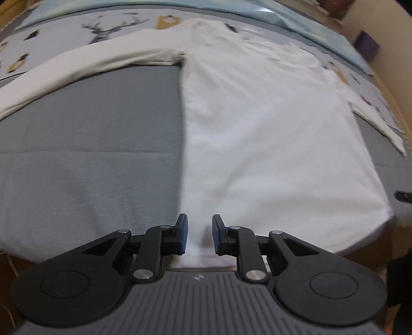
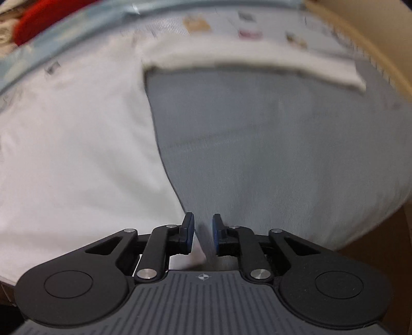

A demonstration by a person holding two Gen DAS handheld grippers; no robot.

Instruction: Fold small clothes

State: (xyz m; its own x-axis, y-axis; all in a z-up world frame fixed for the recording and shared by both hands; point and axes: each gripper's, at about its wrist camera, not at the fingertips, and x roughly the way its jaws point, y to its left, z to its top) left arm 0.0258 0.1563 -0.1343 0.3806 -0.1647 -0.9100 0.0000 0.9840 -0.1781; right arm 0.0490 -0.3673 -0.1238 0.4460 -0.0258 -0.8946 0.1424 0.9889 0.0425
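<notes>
A white long-sleeved shirt lies spread flat on a grey bed cover. One sleeve stretches out to the left, the other to the right. My left gripper hovers over the near hem at the shirt's left edge. Its jaws stand a little apart, with white cloth showing in the gap and no visible pinch. In the right wrist view the shirt fills the left side and a sleeve runs across the top. My right gripper stands open over the shirt's right hem corner, the edge passing between its pads.
A pale blanket with a deer print covers the far part of the bed under the shirt's top. Something red lies beyond the bed at the upper left. The grey cover drops off at the near edge, with brown floor below.
</notes>
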